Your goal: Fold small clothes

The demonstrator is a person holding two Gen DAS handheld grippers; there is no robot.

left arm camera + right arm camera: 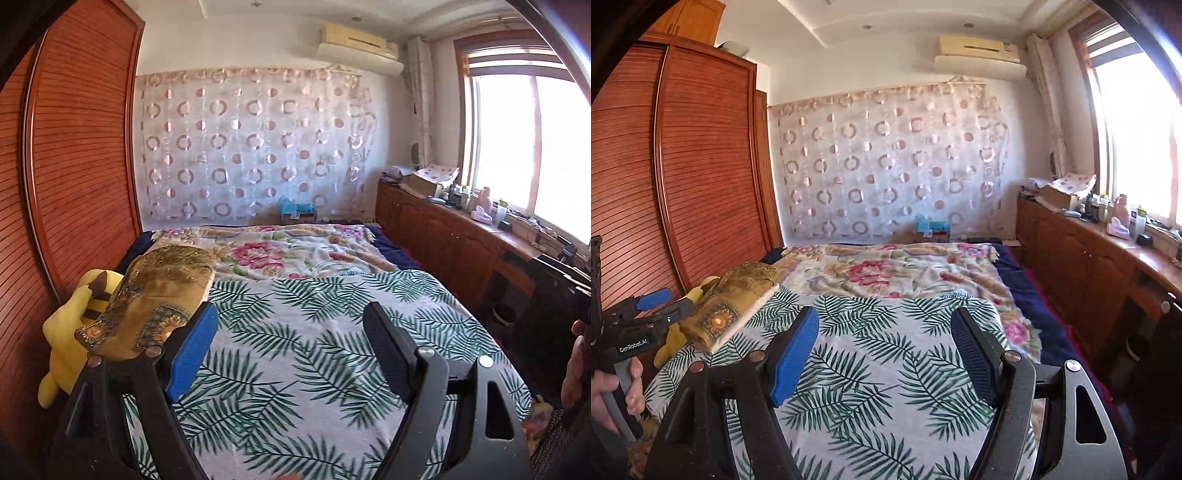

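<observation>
A folded golden-brown patterned garment point(162, 295) lies at the left edge of the bed on the palm-leaf sheet point(314, 350); it also shows in the right wrist view point(727, 310). My left gripper point(291, 321) is open and empty, held above the sheet just right of the garment. The left gripper also shows at the left of the right wrist view point(653, 306). My right gripper point(886, 328) is open and empty above the middle of the leaf sheet point(886, 387).
A yellow plush toy point(66, 332) sits left of the garment against the wooden wardrobe point(74, 166). A floral blanket point(277, 251) covers the far half of the bed. A wooden cabinet point(1089, 258) with clutter runs along the right under the window.
</observation>
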